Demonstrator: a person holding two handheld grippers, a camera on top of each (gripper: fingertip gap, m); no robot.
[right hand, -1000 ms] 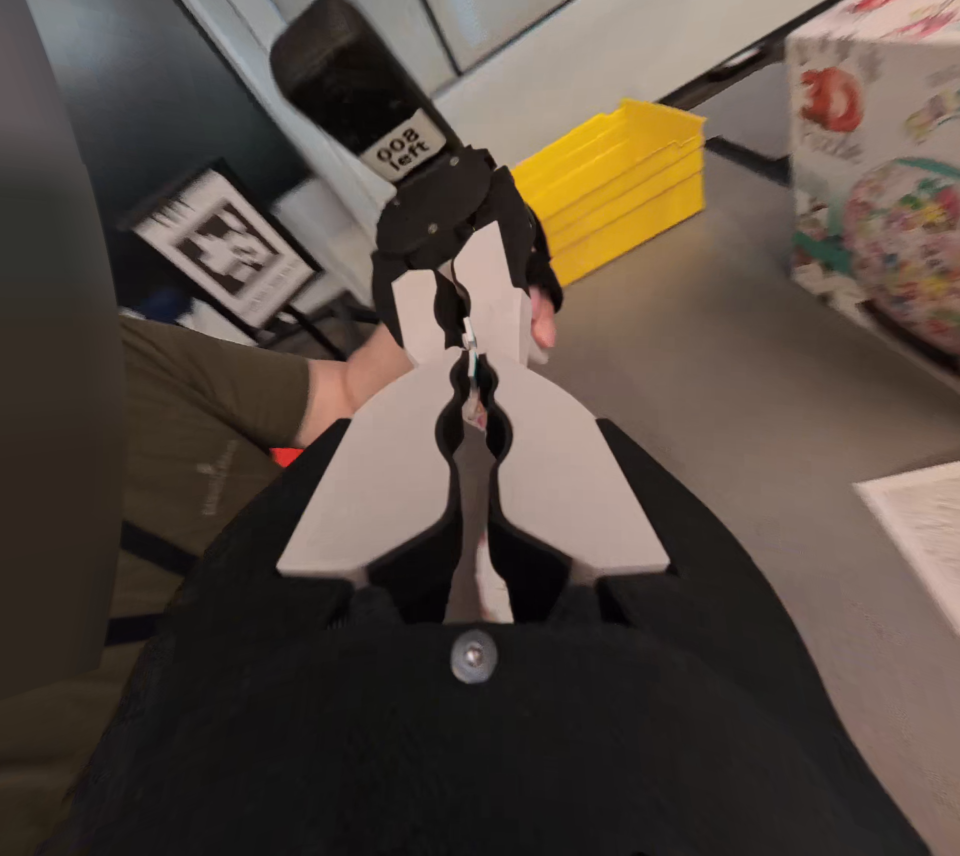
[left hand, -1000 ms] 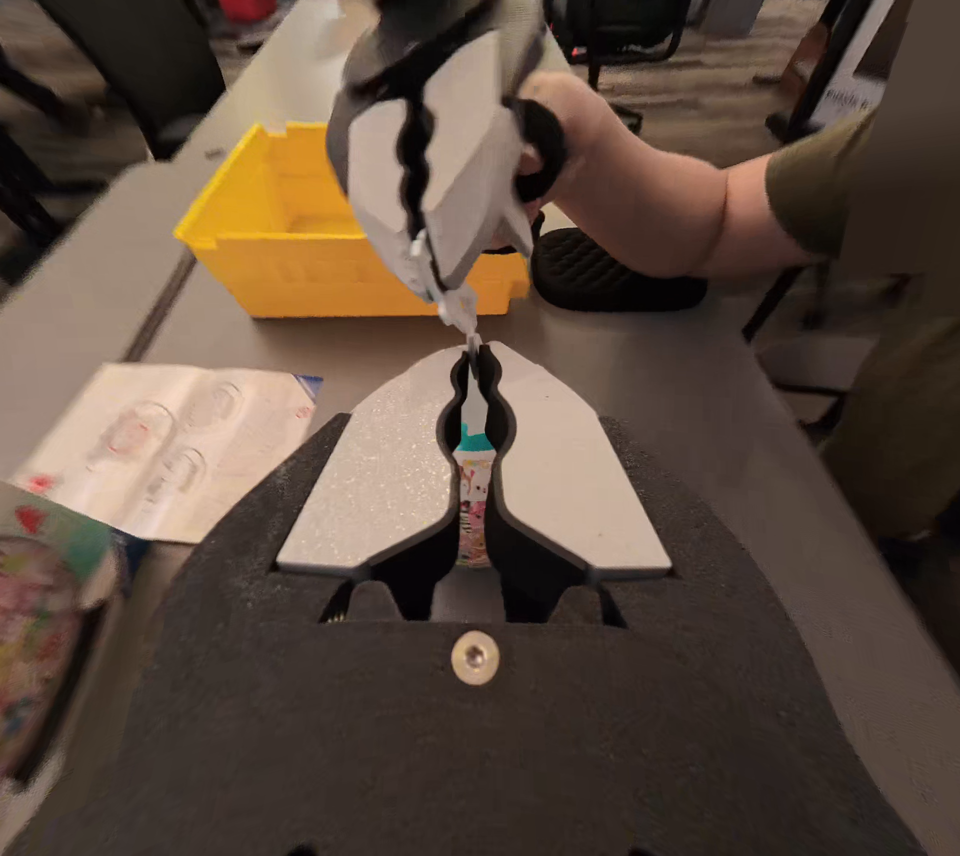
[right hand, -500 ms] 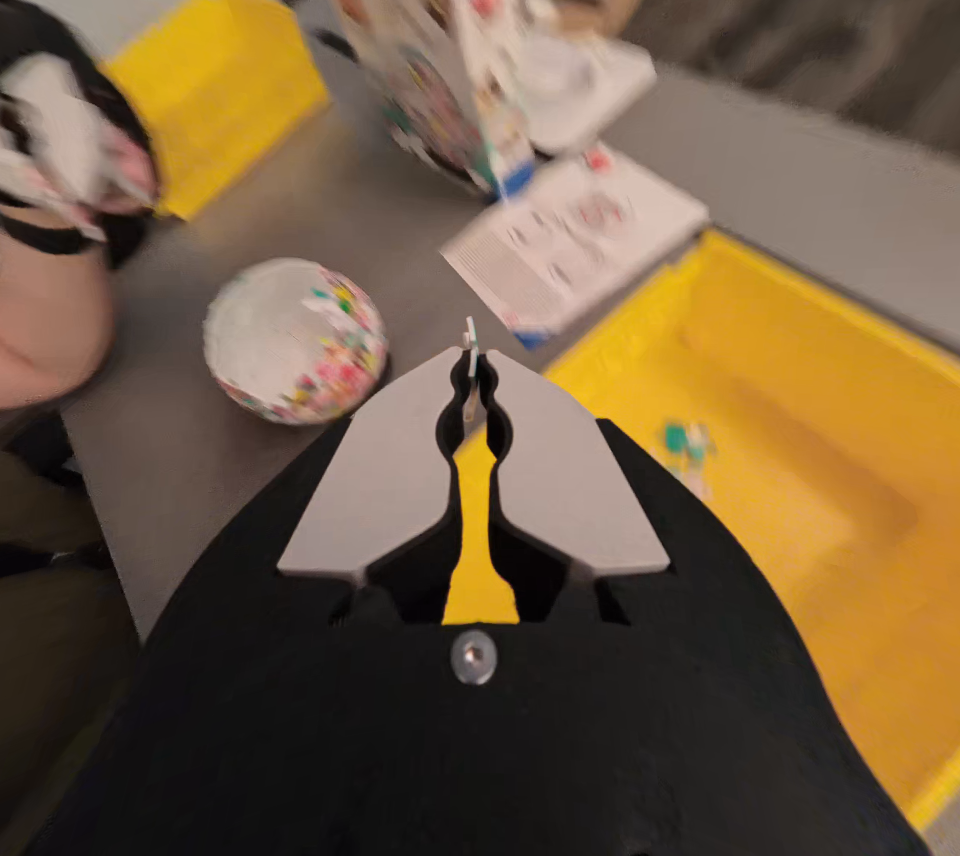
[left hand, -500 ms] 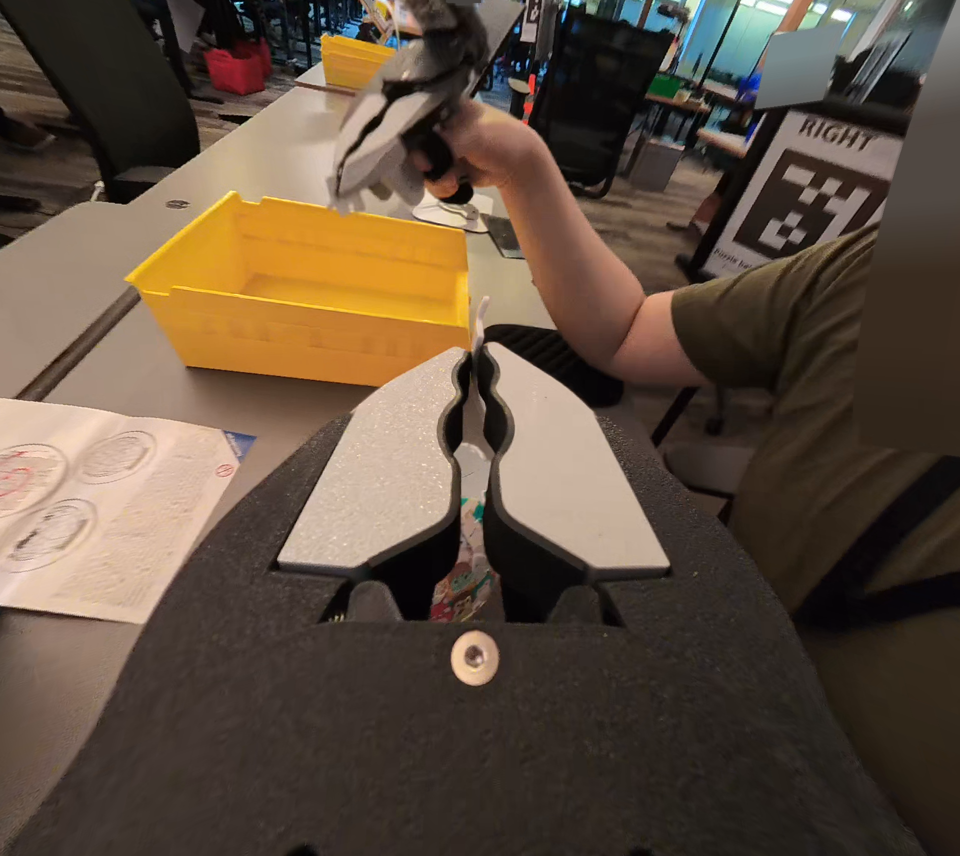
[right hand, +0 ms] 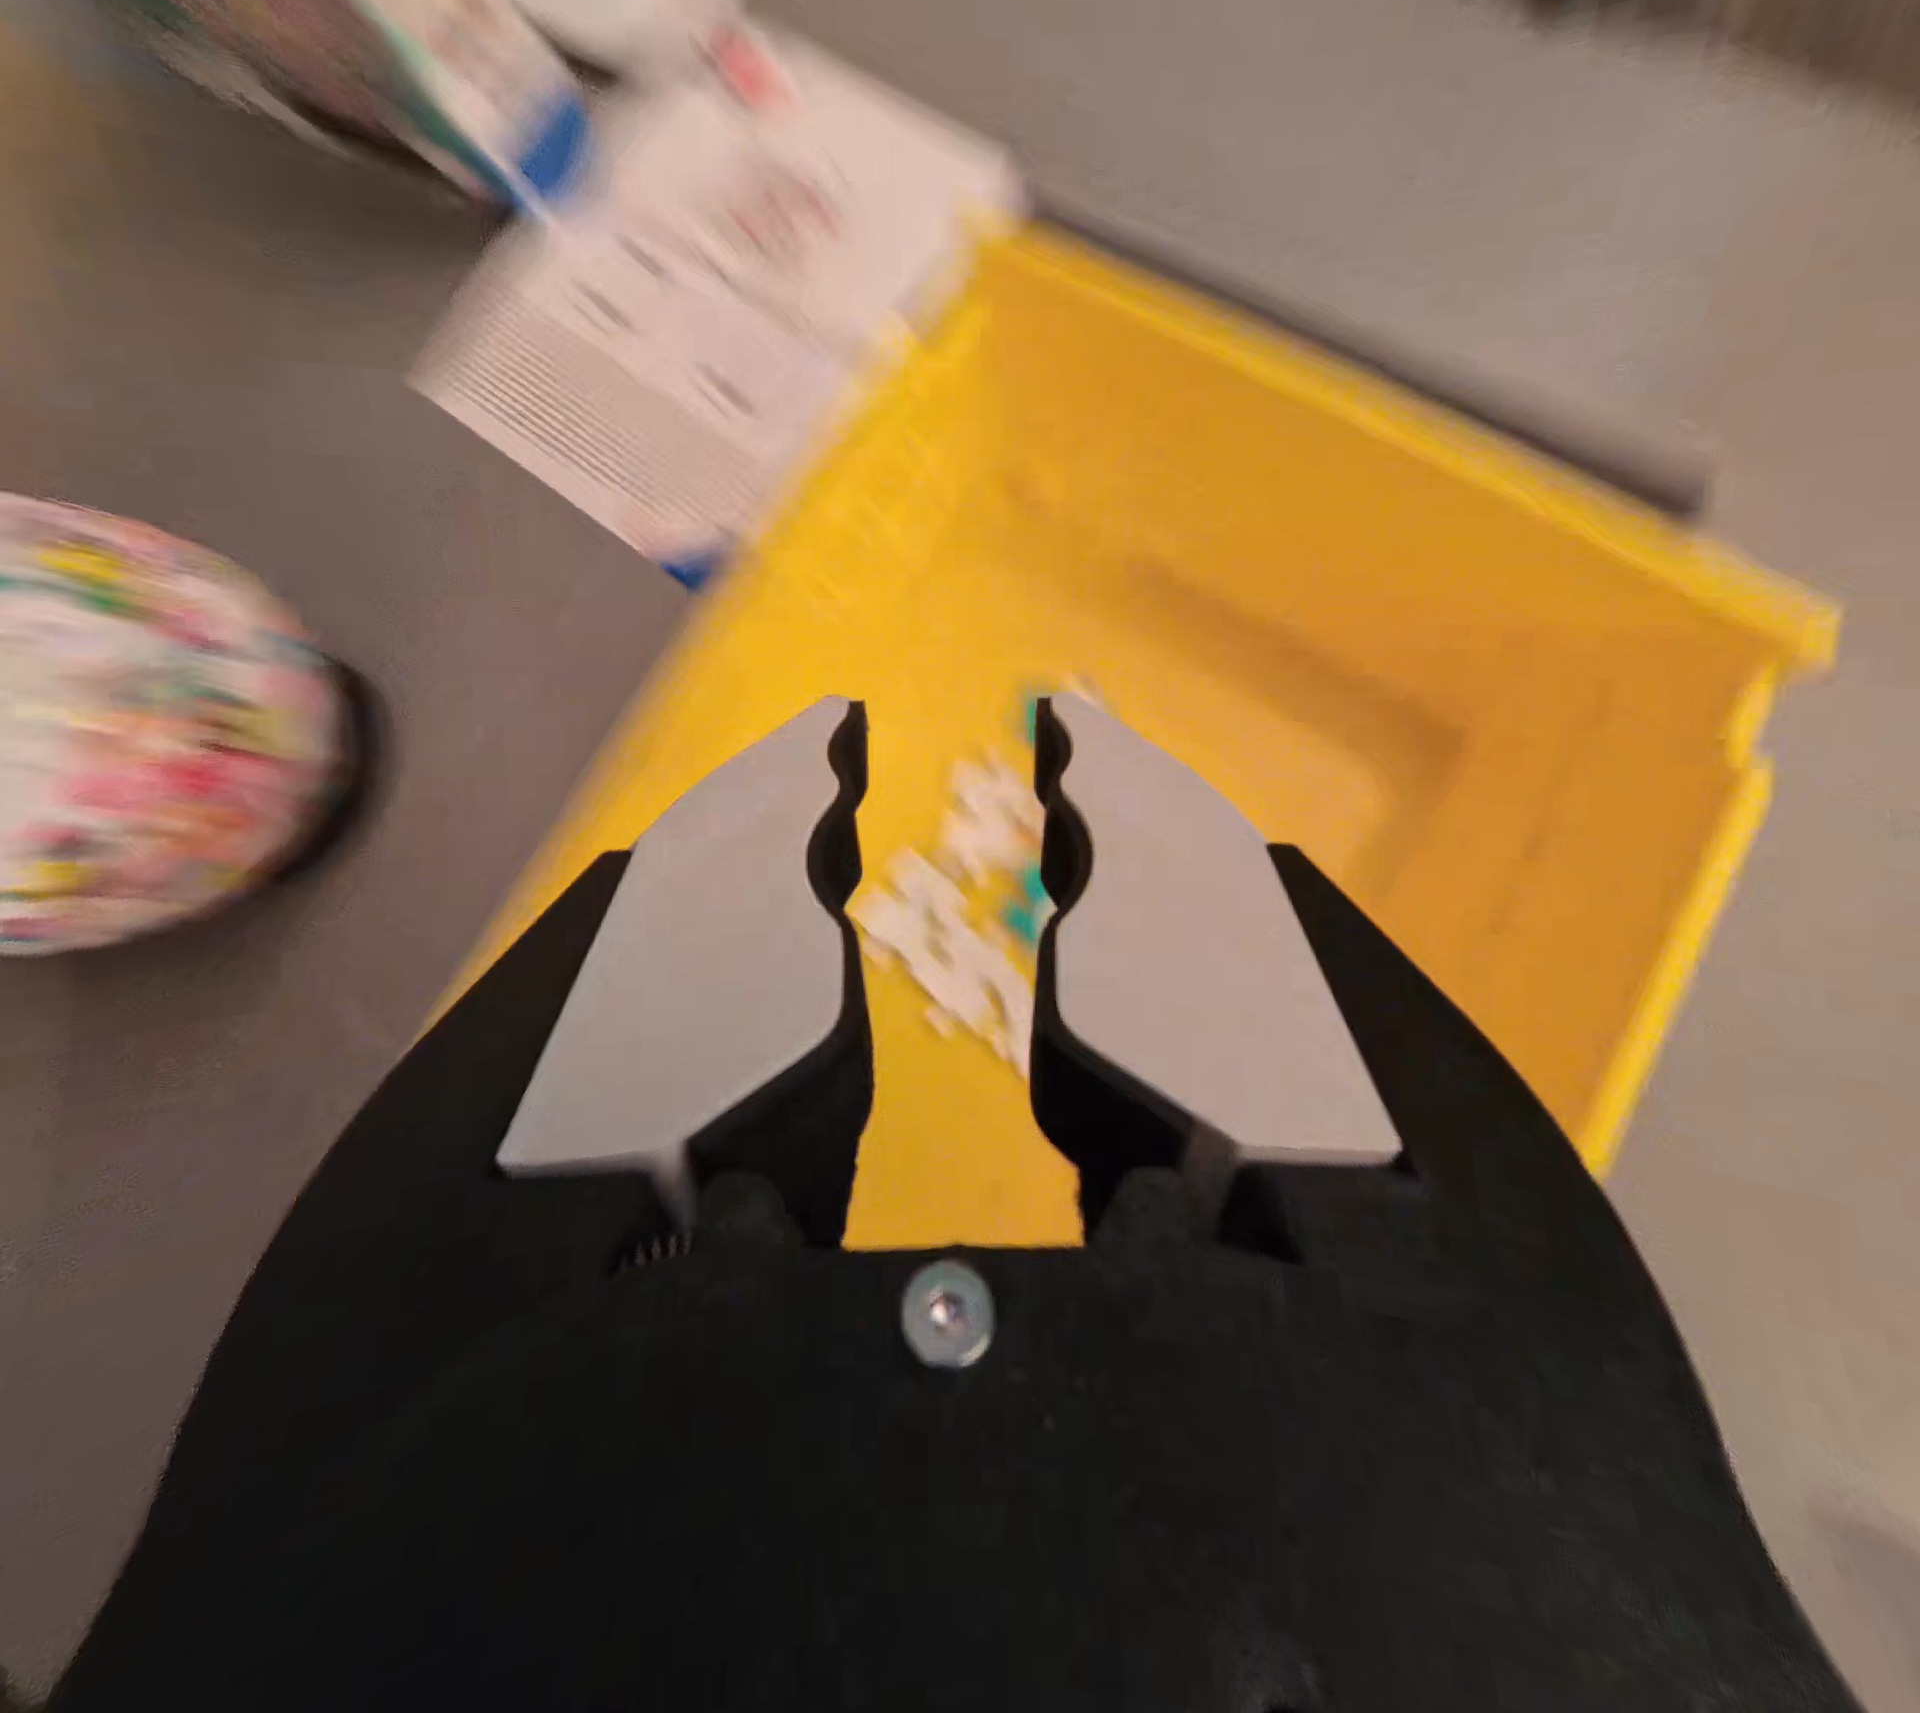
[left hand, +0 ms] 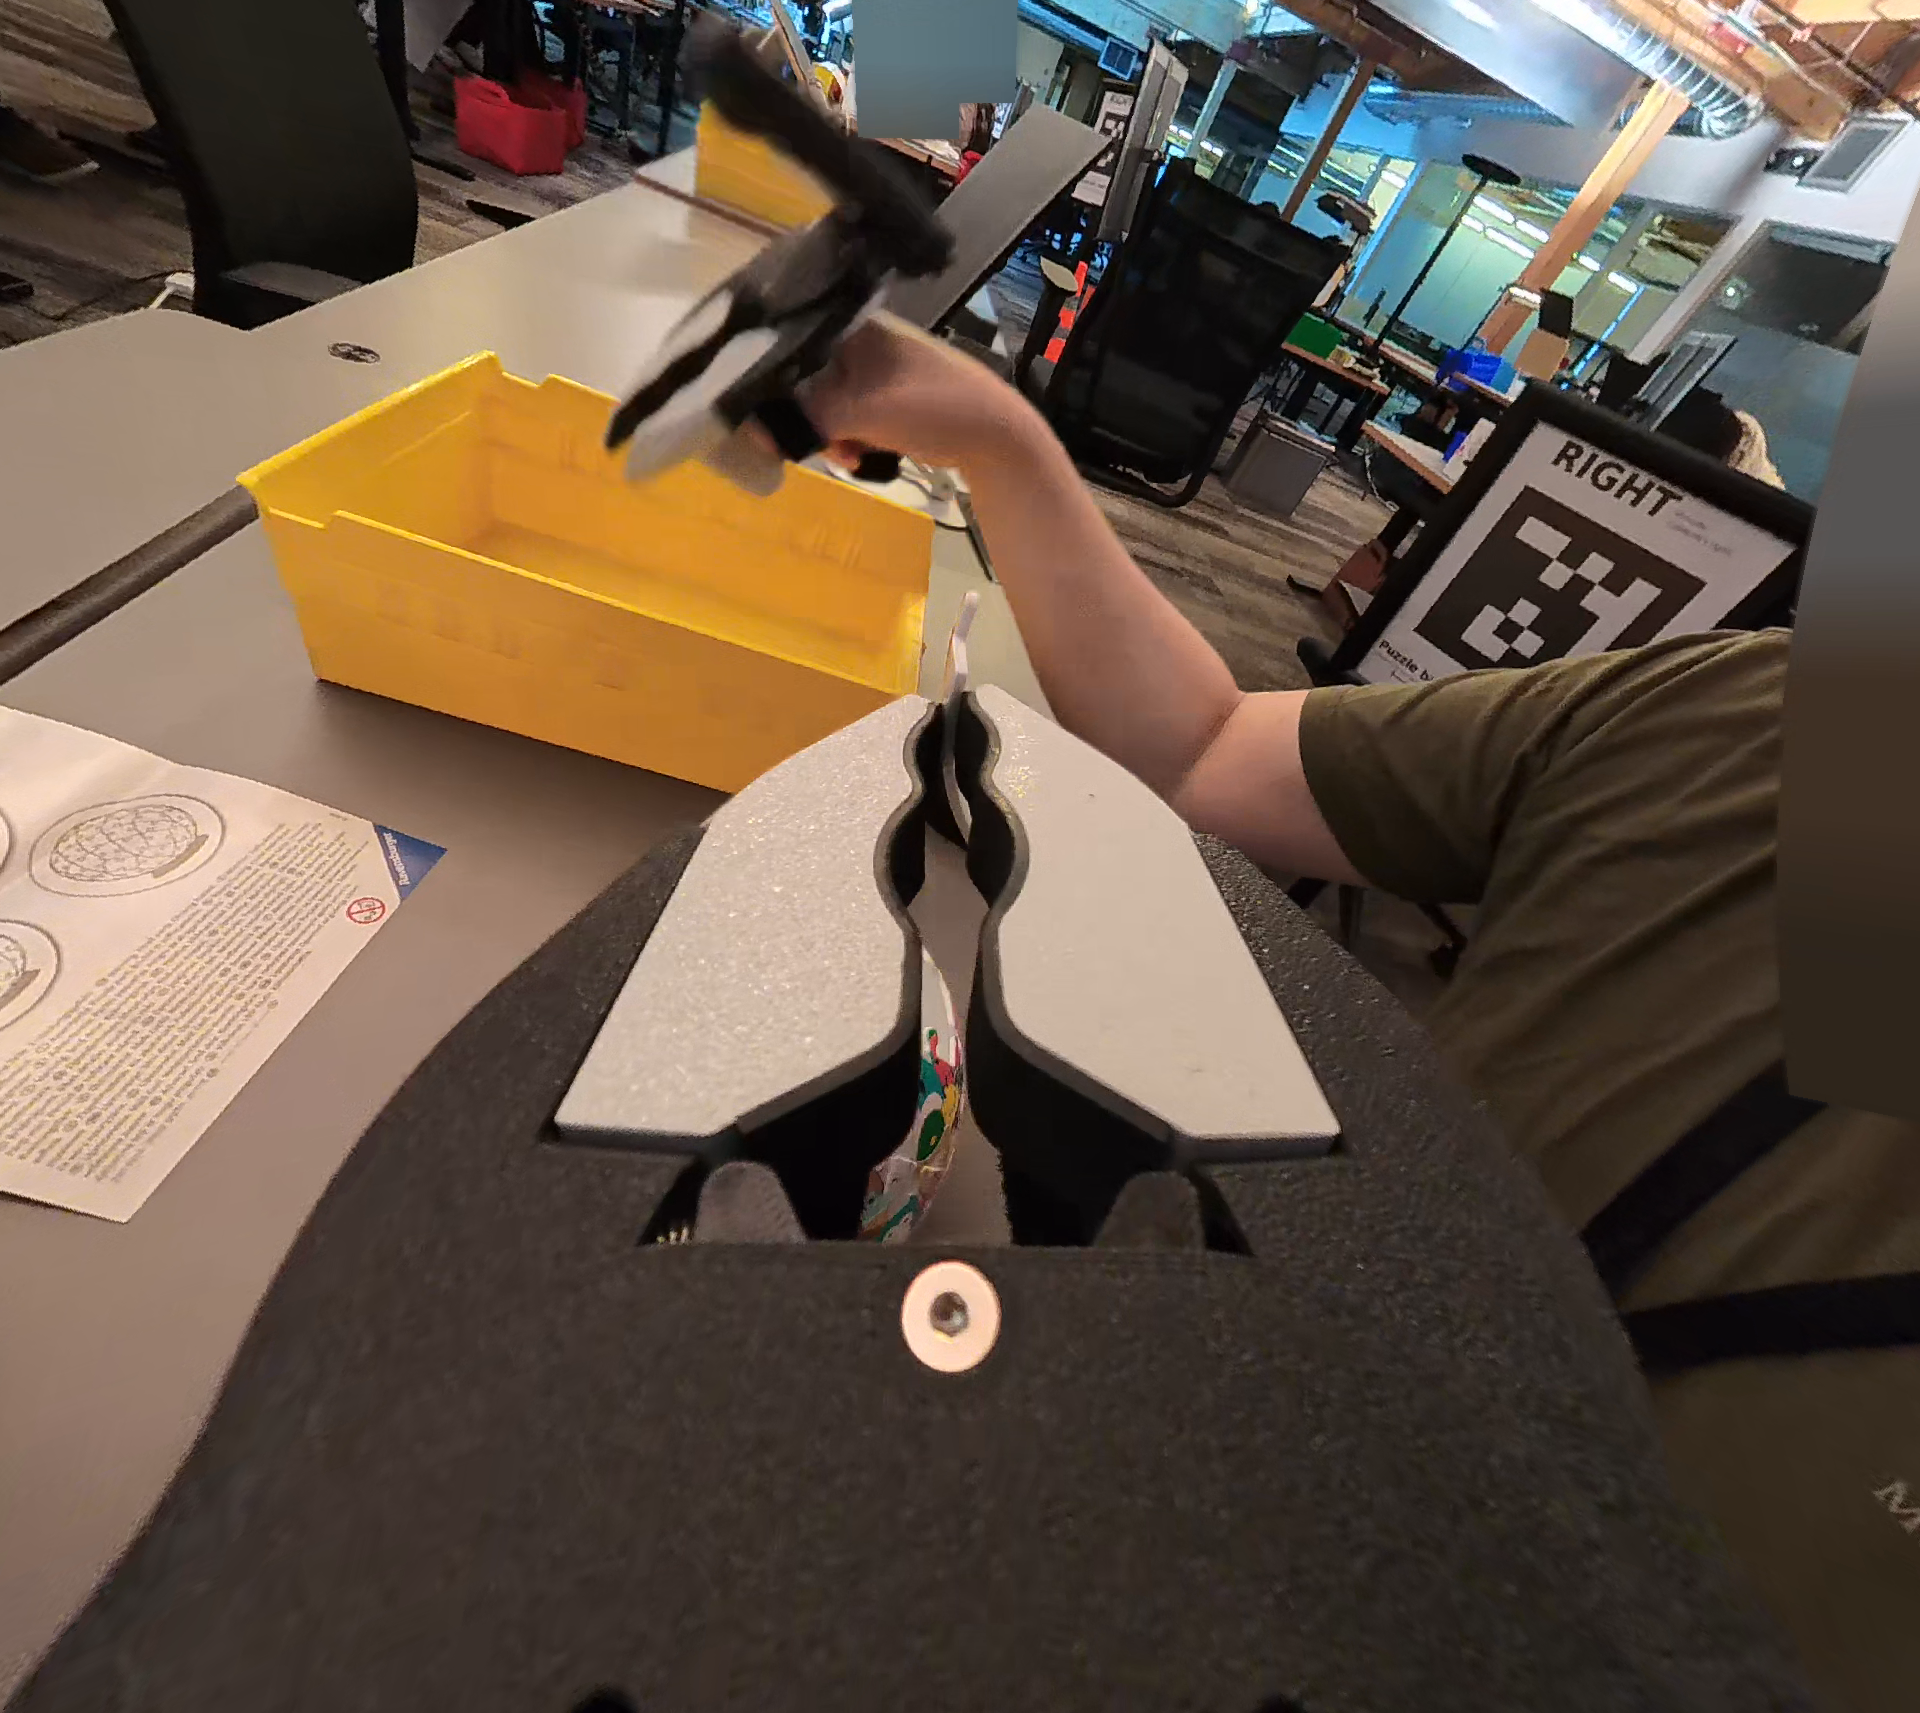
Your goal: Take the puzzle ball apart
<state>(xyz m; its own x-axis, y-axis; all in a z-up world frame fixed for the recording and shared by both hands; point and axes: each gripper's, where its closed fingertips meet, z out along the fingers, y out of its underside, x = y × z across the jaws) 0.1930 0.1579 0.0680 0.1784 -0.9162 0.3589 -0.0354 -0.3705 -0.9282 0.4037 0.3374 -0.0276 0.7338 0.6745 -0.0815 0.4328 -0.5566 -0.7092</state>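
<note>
Left tongs [left hand: 954, 707] pinch a curved strip of puzzle pieces [left hand: 940, 1113]. Beyond, blurred right tongs [left hand: 696, 437] hover over the yellow bin [left hand: 582, 624]; a leaflet [left hand: 177, 936] lies on the surface [left hand: 436, 770].

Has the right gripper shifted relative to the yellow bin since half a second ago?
Yes. The right gripper moved from the yellow bin's near edge to over its interior, fingers now open.

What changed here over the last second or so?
The right gripper pulled away from the left one, swung over the yellow bin and opened its jaws, letting go of its puzzle piece; loose pieces lie in the bin below. The left gripper stayed shut on a strip of puzzle pieces. The puzzle ball and instruction sheet stayed on the table.
</note>
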